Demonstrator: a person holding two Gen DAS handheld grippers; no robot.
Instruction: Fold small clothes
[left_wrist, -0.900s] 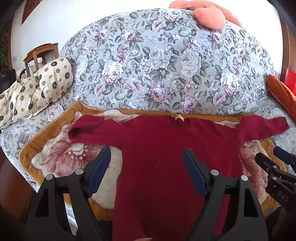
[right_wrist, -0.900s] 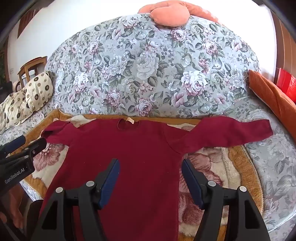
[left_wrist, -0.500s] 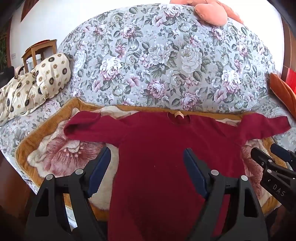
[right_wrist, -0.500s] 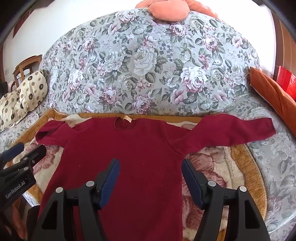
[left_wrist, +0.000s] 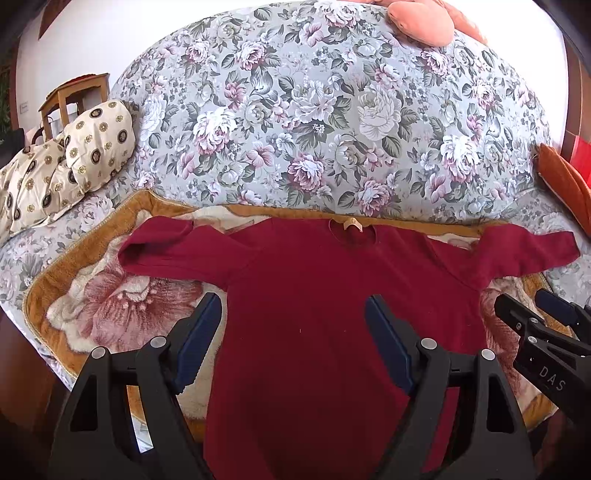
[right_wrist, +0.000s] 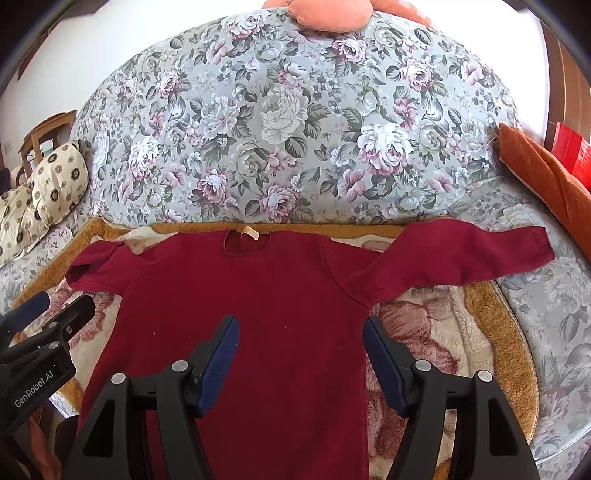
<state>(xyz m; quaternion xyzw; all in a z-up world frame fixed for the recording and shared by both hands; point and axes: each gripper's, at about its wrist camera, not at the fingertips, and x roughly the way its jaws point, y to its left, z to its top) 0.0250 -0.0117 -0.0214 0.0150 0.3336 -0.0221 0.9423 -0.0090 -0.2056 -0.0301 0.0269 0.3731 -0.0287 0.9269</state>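
The left gripper (left_wrist: 293, 325) is held wide open above the red shirt (left_wrist: 332, 314), and nothing is gripped or touched by it. The right gripper (right_wrist: 299, 345) is also spread wide and empty over the same shirt. The shirt is laid flat on a flowered blanket (left_wrist: 110, 302) with an orange border, its collar on the far side and both sleeves stretched out left and right. The blanket is spread on a sofa (left_wrist: 314, 110) with flower print. A patterned cushion (left_wrist: 92, 144) is seen at the far left, an orange cushion (right_wrist: 535, 166) at the right.
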